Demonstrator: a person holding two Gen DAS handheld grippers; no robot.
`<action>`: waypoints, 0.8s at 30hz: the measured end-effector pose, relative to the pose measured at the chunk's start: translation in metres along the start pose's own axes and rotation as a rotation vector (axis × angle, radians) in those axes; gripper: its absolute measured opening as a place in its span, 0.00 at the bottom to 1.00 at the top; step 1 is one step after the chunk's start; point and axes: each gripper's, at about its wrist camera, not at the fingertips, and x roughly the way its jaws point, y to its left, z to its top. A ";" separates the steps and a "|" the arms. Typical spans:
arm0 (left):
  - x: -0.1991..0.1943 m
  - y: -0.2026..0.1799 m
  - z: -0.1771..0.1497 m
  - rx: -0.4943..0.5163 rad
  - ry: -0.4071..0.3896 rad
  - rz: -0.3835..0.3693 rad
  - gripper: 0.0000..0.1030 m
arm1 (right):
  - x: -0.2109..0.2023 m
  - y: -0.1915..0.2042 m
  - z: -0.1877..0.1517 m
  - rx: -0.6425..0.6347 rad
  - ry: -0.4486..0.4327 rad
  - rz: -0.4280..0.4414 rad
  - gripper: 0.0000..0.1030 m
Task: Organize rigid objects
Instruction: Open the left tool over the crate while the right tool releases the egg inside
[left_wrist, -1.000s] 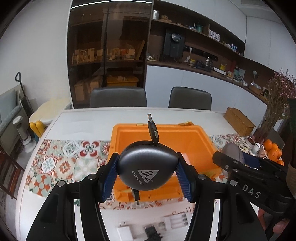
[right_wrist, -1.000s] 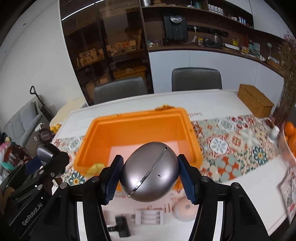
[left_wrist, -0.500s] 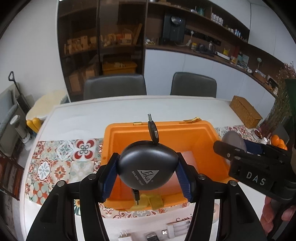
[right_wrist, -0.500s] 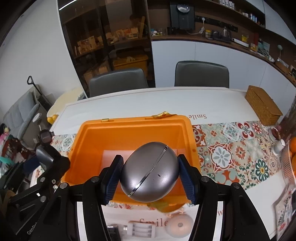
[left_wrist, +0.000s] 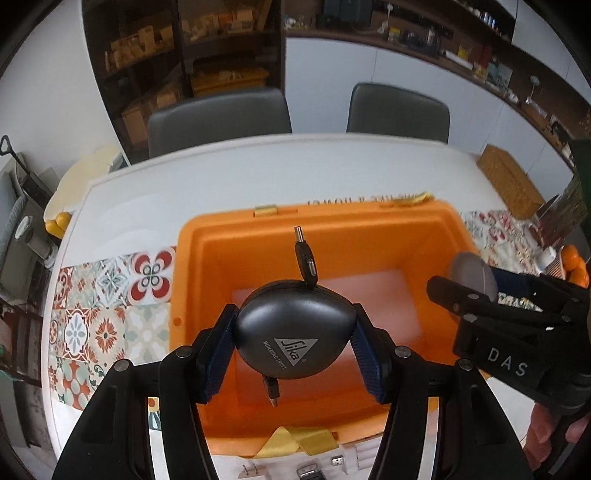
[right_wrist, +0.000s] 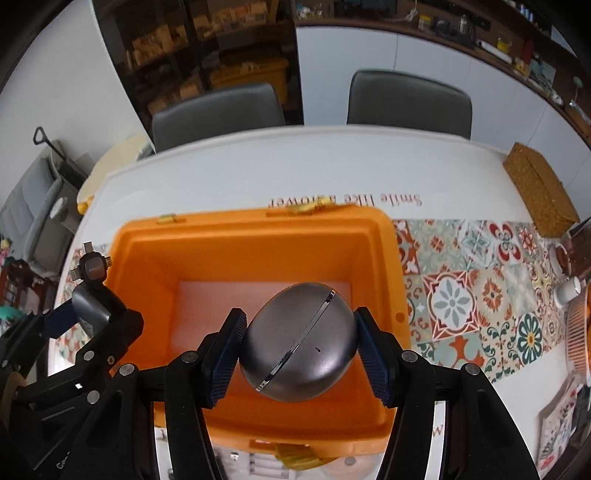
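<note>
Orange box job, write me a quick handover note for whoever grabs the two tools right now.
Left tool: shut on the dark grey round cable gadget, held over the orange box.
Right tool: shut on the silver egg-shaped case, also held over the box.
Box: open, and its pale floor looks bare where visible.
Done: both items picked up and brought over the box.
Left: probably lower and release both inside, then fetch the small items on the table near the box's front edge.

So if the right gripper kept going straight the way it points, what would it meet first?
Most likely the pale floor of the orange bin. The right gripper, shut on a silver egg-shaped case, points down into the open bin, which looks empty beneath it. Depth is hard to judge.
</note>
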 end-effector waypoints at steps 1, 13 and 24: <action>0.004 -0.001 -0.001 0.003 0.010 0.004 0.57 | 0.004 -0.001 -0.001 -0.002 0.009 -0.010 0.58; 0.035 0.002 -0.008 -0.026 0.112 0.007 0.58 | 0.028 0.001 -0.003 -0.025 0.065 -0.009 0.58; 0.022 0.004 -0.002 -0.032 0.067 0.093 0.77 | 0.027 -0.001 -0.003 -0.023 0.063 -0.007 0.58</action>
